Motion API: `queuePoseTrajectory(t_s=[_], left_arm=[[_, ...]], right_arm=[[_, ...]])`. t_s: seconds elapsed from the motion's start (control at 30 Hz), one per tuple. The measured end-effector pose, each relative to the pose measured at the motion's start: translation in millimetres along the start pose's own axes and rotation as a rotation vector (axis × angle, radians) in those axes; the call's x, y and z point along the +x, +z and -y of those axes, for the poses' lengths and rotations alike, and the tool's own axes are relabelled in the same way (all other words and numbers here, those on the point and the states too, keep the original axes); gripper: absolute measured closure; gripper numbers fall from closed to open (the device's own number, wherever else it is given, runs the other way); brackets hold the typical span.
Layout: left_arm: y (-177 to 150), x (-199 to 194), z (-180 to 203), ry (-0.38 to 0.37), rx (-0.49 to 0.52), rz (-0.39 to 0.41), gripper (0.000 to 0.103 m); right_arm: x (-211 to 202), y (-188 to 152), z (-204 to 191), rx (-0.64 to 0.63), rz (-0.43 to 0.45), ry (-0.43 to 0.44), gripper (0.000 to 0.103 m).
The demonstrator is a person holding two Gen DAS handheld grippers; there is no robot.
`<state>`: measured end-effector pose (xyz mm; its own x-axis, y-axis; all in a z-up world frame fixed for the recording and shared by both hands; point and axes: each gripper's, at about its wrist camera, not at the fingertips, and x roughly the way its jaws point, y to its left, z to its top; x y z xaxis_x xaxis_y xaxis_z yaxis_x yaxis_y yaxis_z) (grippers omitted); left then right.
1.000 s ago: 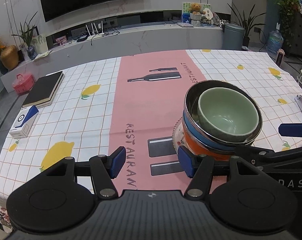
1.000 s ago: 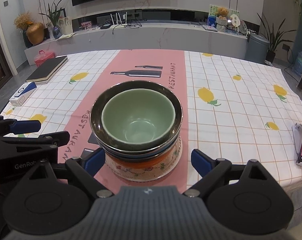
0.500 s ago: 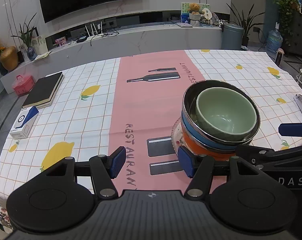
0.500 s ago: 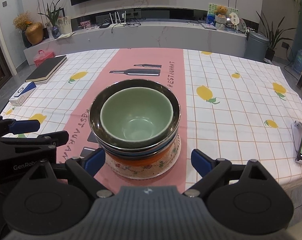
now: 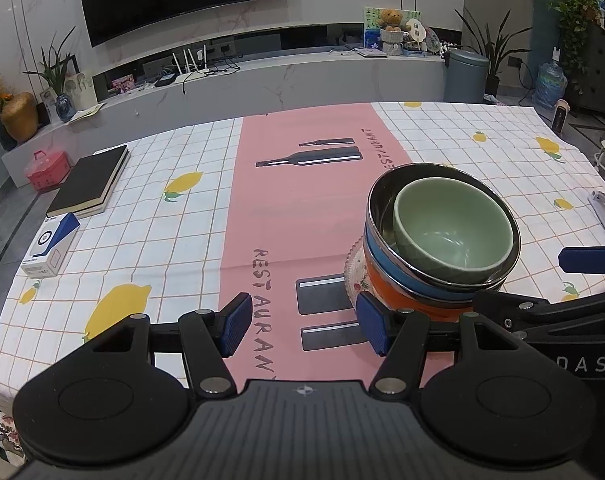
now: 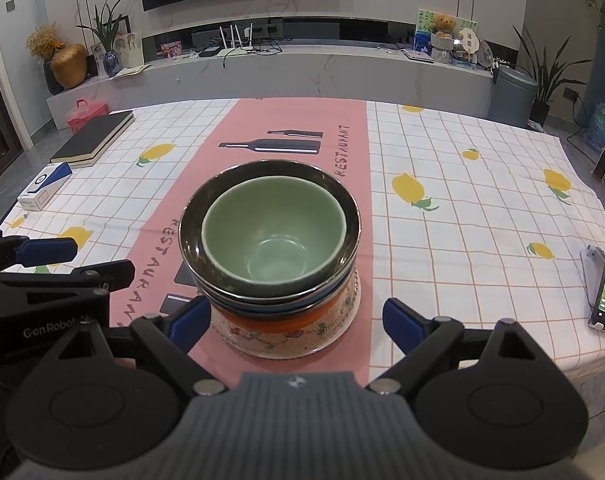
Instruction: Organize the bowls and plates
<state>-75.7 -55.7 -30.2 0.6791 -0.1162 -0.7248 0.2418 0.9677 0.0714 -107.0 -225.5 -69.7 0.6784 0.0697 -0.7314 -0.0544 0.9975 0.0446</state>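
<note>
Right hand-held gripper (image 6: 292,322): low over the near table edge, level, blue pads spread wide either side of the stack base, gripping nothing. Stack just ahead of it: pale green ceramic bowl (image 6: 276,236) nested in a shiny steel bowl (image 6: 190,240), blue bowl (image 6: 334,292) and orange bowl (image 6: 262,316) beneath, on a patterned glass plate (image 6: 342,320).

Left hand-held gripper (image 5: 300,326): released, level, stack at its forward right, its right pad near the plate.

Versus a second ago: stack unmoved; both grippers much as before.
</note>
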Motion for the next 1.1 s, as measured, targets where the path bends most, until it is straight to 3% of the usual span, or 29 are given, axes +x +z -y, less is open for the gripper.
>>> queuePoseTrajectory(t_s=[1.1], left_arm=[[-0.9, -2.4, 1.0, -0.004, -0.006, 0.000, 0.032]], right_arm=[[-3.8, -3.0, -2.0, -0.004, 0.000, 0.001, 0.012]])
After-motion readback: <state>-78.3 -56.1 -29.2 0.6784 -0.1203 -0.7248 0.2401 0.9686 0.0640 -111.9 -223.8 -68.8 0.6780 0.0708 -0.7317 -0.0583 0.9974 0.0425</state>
